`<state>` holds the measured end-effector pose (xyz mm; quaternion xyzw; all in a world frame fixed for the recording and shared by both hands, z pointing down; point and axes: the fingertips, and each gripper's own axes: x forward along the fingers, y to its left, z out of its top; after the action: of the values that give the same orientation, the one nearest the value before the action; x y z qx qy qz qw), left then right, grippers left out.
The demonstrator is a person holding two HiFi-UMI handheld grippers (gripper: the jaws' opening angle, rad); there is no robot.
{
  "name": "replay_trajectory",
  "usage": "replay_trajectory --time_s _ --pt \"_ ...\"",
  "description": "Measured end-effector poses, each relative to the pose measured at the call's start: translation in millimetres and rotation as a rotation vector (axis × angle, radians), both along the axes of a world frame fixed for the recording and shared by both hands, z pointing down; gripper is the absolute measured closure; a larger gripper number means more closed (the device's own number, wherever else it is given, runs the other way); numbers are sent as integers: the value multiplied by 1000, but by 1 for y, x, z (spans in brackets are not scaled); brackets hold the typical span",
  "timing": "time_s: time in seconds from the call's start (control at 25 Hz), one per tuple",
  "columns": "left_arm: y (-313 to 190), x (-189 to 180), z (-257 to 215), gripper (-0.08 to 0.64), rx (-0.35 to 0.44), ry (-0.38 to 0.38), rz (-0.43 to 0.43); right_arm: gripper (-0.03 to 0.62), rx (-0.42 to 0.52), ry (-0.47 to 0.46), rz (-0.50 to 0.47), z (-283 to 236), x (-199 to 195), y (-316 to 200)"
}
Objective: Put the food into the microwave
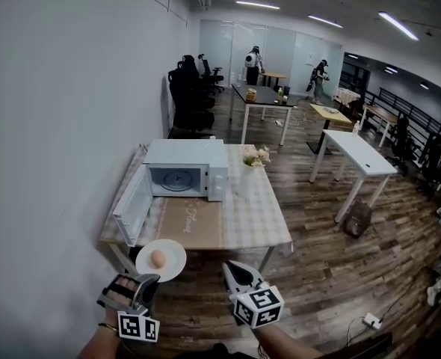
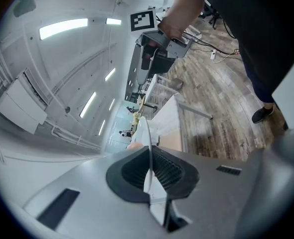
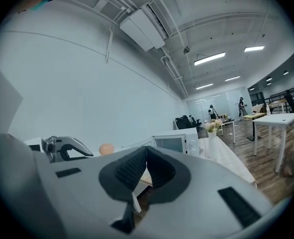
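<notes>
My left gripper (image 1: 147, 280) is shut on the near rim of a white plate (image 1: 174, 264) that carries a round peach-coloured piece of food (image 1: 158, 258). In the left gripper view the plate (image 2: 143, 126) runs edge-on between the pads of the left gripper (image 2: 149, 152). The plate hangs just short of the table's near edge. The white microwave (image 1: 213, 172) stands on the table (image 1: 250, 215), its door (image 1: 131, 208) swung open to the left. To the plate's right, my right gripper (image 1: 230, 266) is shut and empty. The right gripper view shows the right gripper (image 3: 147, 149), the food (image 3: 106, 149) and the microwave (image 3: 174, 142).
A small bunch of flowers (image 1: 256, 156) sits on the table right of the microwave. A plain wall runs along the left. White tables (image 1: 359, 155), a bag on the floor (image 1: 357, 218), office chairs (image 1: 190, 96) and two people stand farther off on the wooden floor.
</notes>
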<state>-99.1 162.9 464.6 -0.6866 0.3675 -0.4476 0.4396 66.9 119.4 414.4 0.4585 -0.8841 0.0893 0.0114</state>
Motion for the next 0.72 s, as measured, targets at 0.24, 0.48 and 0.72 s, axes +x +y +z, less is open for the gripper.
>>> replay_trajectory --time_s 0.24,0.48,0.72 --pt "-26 17 -3 541 -2 -5 -6 584 7 -6 -18 -4 12 -29" --pt "-51 31 -3 541 -6 -27 -21 584 11 -12 -46 -5 27 -48" --pt "-74 42 1 541 -21 -42 -46 584 8 -19 -58 -1 47 -72"
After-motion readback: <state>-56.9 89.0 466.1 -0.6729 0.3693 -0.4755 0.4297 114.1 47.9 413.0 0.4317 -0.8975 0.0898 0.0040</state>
